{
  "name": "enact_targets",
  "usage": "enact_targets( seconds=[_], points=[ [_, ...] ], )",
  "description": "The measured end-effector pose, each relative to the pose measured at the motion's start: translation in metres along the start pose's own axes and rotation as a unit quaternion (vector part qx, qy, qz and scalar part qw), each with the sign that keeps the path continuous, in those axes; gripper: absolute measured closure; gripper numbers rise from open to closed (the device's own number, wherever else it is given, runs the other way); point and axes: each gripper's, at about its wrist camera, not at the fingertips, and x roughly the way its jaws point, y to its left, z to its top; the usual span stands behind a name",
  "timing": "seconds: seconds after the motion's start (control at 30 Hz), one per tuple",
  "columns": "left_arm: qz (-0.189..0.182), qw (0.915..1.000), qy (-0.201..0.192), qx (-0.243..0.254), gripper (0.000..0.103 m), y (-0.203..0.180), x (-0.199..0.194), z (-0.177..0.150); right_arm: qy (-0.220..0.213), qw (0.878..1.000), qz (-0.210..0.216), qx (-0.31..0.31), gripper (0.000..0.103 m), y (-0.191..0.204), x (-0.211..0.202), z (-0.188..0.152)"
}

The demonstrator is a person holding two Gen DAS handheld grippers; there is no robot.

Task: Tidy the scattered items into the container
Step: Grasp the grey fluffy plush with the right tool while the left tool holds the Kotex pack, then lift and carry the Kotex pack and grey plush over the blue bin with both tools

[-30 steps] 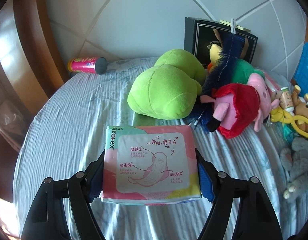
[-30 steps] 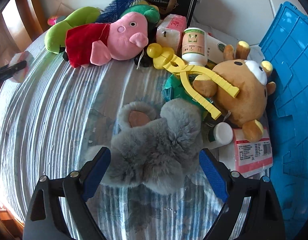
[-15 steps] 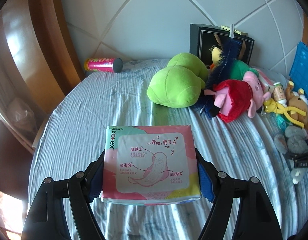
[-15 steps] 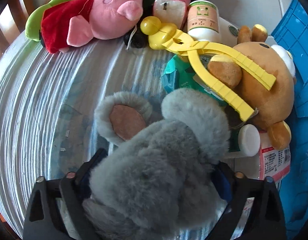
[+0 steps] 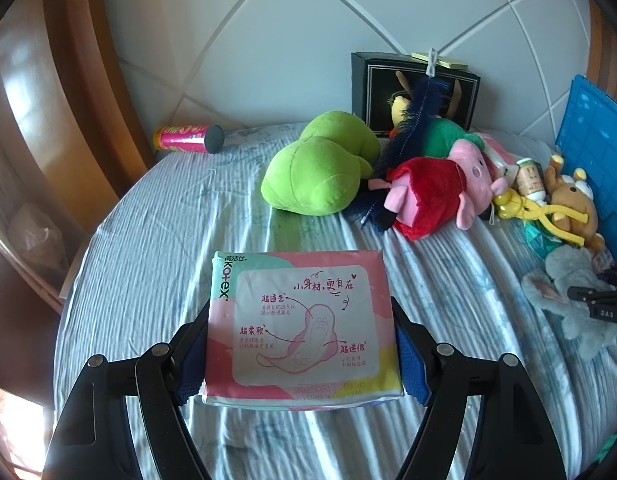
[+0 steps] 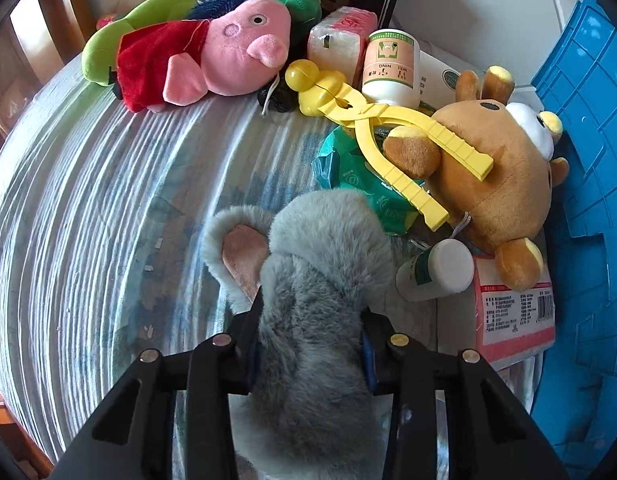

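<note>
The left gripper [image 5: 302,354] is angled steeply down over the bed [image 5: 148,264], its fingers [image 5: 412,364] clamped on both sides of a pink sanitary-pad pack [image 5: 302,328], which sits square between them, clear of the striped sheet. The right gripper [image 6: 310,354] points down even more steeply, and its fingers [image 6: 368,354] are closing into the fur of a grey plush mouse [image 6: 316,280]; the blue pads are sunk into the fur and barely show. The mouse's lower body runs out of the bottom of the right wrist view, so its whole shape is hard to make out.

The blue container [image 6: 588,120] stands at the right edge of the bed, cut off by the frame in both views, its inside not visible. Beside it lie a brown bear plush [image 6: 492,176] with yellow tongs [image 6: 388,136] across it, a white bottle [image 6: 390,68] and a second bottle [image 6: 436,270] on a pink-labelled packet [image 6: 512,316]. A green packet [image 6: 360,176] is mostly buried under the tongs and mouse. Farther back are a pink pig plush [image 6: 212,60] and a green plush [image 5: 320,168].
</note>
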Motion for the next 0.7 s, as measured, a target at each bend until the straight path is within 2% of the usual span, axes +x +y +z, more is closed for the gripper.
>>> enact_targets(
  seconds=[0.4, 0.7],
  points=[
    [-0.004, 0.9995, -0.032, -0.003, 0.026, -0.020, -0.047, 0.007, -0.054, 0.998, 0.015, -0.005, 0.068, 0.002, -0.063, 0.001],
    [-0.003, 0.9987, -0.050, -0.014, 0.026, -0.030, -0.085, 0.013, -0.091, 0.996, 0.018, -0.009, 0.068, -0.001, -0.123, -0.013]
  ],
)
